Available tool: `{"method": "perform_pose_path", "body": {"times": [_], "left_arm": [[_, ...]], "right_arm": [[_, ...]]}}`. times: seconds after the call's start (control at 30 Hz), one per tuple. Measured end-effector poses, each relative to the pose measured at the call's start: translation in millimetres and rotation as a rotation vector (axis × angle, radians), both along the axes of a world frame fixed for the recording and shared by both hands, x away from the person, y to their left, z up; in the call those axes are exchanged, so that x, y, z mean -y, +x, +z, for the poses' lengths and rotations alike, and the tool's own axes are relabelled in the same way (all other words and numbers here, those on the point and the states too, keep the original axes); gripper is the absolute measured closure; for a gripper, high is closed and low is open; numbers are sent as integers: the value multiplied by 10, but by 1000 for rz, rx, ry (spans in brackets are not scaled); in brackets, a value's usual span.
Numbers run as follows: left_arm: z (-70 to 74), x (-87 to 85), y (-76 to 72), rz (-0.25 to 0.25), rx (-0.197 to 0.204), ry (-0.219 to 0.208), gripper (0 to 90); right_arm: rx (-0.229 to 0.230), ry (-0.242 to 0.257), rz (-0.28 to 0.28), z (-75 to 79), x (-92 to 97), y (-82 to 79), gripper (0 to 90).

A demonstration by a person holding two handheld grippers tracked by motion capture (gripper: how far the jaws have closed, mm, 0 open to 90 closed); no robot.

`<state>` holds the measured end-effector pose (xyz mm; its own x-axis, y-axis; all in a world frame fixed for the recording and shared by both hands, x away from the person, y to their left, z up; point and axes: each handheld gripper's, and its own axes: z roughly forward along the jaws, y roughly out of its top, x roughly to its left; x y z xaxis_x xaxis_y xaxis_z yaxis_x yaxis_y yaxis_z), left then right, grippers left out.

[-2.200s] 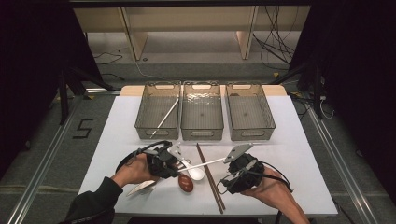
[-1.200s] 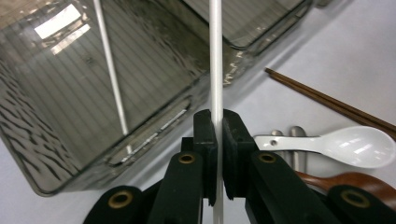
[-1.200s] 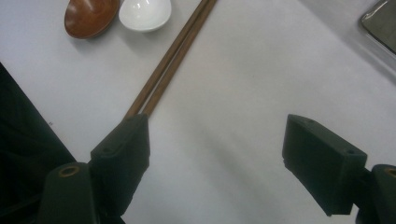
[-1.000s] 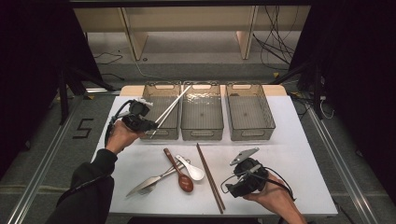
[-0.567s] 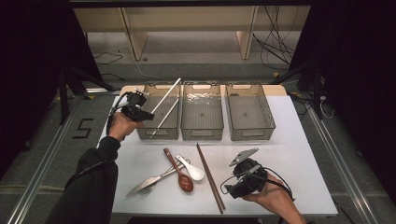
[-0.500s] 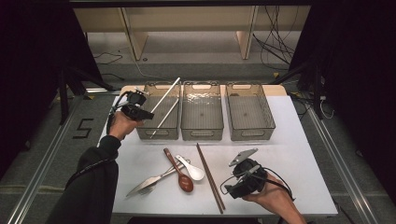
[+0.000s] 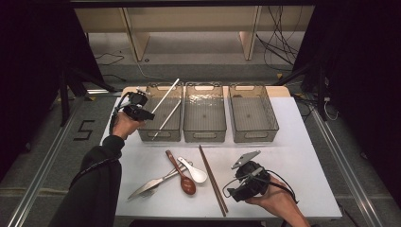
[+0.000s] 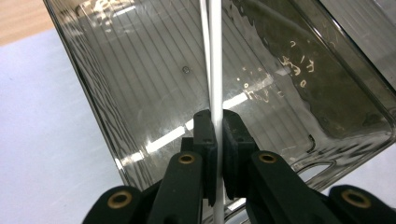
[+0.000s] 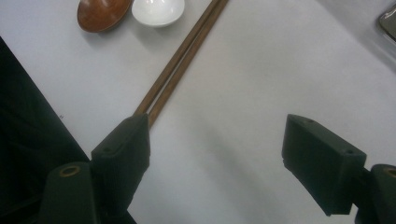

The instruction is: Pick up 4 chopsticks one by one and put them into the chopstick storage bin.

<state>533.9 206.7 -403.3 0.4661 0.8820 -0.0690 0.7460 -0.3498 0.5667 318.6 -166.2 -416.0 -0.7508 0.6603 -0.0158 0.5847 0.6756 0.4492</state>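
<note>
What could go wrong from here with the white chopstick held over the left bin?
1. The left gripper pinches the thin white chopstick near its low end, so it might pivot or slip.
2. Its far end sticks out past the smoky clear plastic bin; released now, it may lean on the rim rather than lie beside the second white chopstick inside.

Three clear plastic bins (image 7: 204,113) sit toward twelve o'clock, brown wooden chopsticks (image 7: 213,180) toward six, with a white ceramic spoon (image 7: 193,170) at their nine o'clock.
</note>
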Motion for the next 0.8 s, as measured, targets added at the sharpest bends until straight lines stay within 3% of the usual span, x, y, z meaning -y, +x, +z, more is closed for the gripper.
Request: {"method": "perform_pose_path", "body": {"times": [0.2,0.3,0.37,0.47,0.57,0.8], "left_arm": [[-66,-7,21,24,-8,12,846],[-123,-18,31,46,-5,-4,820],[-143,-15,28,49,-5,10,735],[-120,-23,7,47,-3,-8,701],[-60,-16,-32,36,-6,-22,585],[166,6,-274,-22,12,-108,378]], "right_arm": [[-4,-1,3,-3,-1,2,246],[-6,-3,4,-4,-5,-2,247],[-7,-1,10,-5,-7,-3,248],[-7,-1,10,-7,-7,-2,248],[-6,-3,4,-10,-4,4,248],[-7,-5,-5,-12,-20,8,248]]}}
